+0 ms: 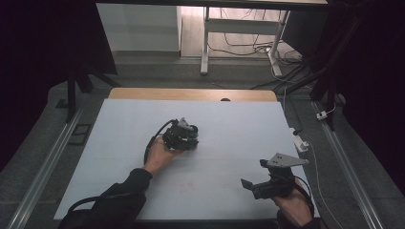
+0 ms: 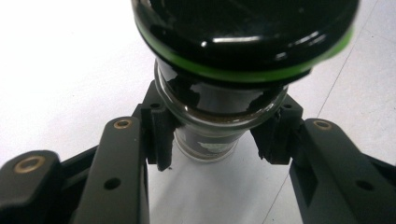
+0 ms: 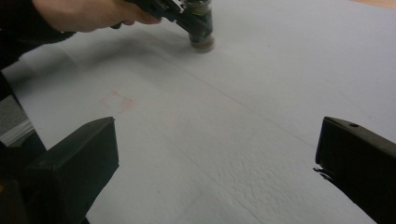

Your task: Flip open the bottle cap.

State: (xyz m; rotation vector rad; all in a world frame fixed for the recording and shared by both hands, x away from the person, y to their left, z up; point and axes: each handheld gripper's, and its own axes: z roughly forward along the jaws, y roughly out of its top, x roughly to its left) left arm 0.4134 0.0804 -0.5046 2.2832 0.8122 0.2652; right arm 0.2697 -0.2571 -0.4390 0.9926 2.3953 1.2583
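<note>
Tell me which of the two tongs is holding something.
The left tongs, out at mid-table, are clamped around a dark glass jar with a green-rimmed black lid. The right tongs are spread open with only table between.

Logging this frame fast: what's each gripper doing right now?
Left gripper: closed on a dark glass jar with a black lid.
Right gripper: open, holding nothing, above the table.

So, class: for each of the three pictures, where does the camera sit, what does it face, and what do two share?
High view: above the table, facing forward and down; forearms and both grippers show.
Left gripper view: on the left gripper, facing the jar between its jaws.
Right gripper view: on the right gripper, jaws apart, facing across the table.
Shared: left hand and jar.
</note>
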